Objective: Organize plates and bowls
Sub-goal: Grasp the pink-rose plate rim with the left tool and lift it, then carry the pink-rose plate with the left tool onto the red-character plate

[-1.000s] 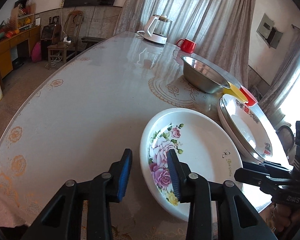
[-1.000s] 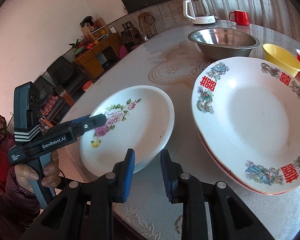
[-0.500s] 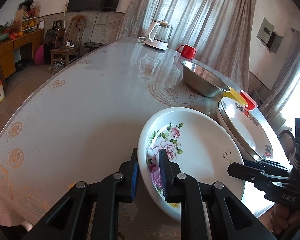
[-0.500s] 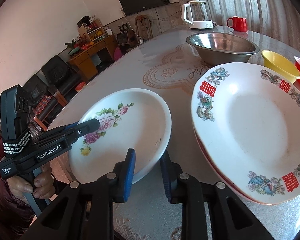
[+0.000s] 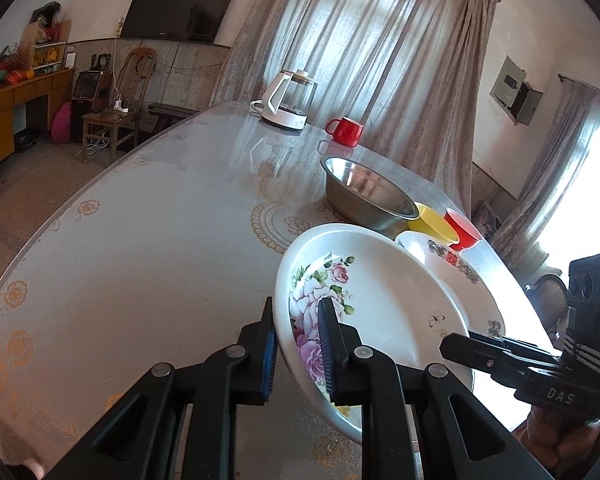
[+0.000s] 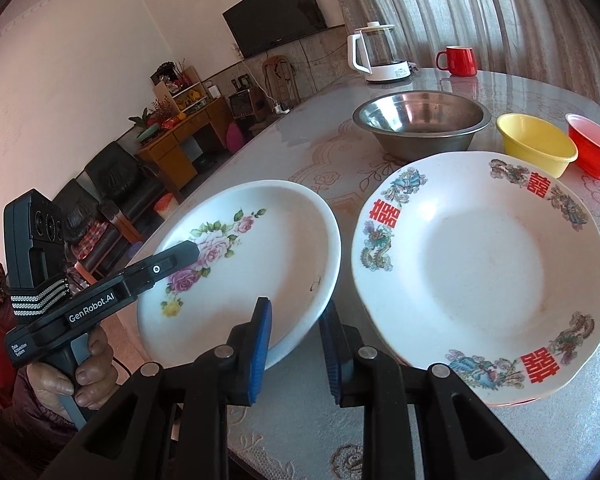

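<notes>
A white plate with pink roses (image 5: 384, 316) (image 6: 240, 276) is lifted off the table, tilted. My left gripper (image 5: 298, 354) is shut on its near-left rim. My right gripper (image 6: 296, 340) is shut on its opposite rim. Beside it to the right lies a stack of white plates with red characters (image 6: 480, 276) (image 5: 460, 264). Behind them stand a steel bowl (image 6: 422, 124) (image 5: 366, 196), a yellow bowl (image 6: 536, 142) (image 5: 434, 226) and a red bowl (image 6: 594, 148) (image 5: 462, 234).
A white kettle (image 5: 286, 100) (image 6: 378, 56) and a red mug (image 5: 346, 131) (image 6: 458, 60) stand at the far end of the glass-topped table (image 5: 140, 240). The table's edge runs close below my grippers. A desk, chairs and a TV stand along the walls.
My left gripper closed on the rose plate's rim. Both grippers have raised the plate off the table, and it now tilts and overlaps the stacked plates in the left wrist view.
</notes>
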Demonstrator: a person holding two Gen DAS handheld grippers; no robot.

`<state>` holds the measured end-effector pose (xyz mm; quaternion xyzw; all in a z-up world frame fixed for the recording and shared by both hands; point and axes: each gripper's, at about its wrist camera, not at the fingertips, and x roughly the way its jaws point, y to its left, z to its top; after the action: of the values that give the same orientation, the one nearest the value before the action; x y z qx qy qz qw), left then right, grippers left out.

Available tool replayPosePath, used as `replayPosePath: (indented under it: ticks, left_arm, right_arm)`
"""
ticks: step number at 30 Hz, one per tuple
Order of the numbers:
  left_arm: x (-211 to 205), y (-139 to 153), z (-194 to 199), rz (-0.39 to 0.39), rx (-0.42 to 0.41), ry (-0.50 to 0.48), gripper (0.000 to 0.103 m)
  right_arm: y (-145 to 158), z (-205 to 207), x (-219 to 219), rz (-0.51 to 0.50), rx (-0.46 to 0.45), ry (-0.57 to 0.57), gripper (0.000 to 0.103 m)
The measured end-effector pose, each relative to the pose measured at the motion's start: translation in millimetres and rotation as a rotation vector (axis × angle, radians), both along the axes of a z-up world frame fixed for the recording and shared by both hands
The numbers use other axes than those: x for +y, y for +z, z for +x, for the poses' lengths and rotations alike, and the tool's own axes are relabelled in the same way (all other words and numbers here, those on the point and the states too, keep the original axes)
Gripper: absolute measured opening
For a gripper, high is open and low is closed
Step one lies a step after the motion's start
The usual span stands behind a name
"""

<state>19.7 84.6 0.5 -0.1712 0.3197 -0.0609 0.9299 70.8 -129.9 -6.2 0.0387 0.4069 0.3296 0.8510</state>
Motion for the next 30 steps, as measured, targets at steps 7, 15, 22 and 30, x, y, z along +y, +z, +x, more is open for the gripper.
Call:
replayPosePath:
  ticks: [7,15,22,30]
  left_arm:
    - [-23,16,16,0.003,-0.033,-0.050,0.019]
    - [-68,30,46,0.023,-0.054,-0.157,0.019]
    - [-101,32,76,0.039,-0.030,-0.228,0.019]
    - [-127,14,97,0.085,0.036,-0.282,0.019]
  right_arm:
    - [14,2,-24,0.029,-0.034,-0.062,0.022]
    - [28,10,-65,0.039,-0.075,-0.177,0.021]
    - [32,20,-98,0.031,-0.082,-0.284,0.021]
    - [22,38,-118,-0.016,-0.050,-0.368,0.020]
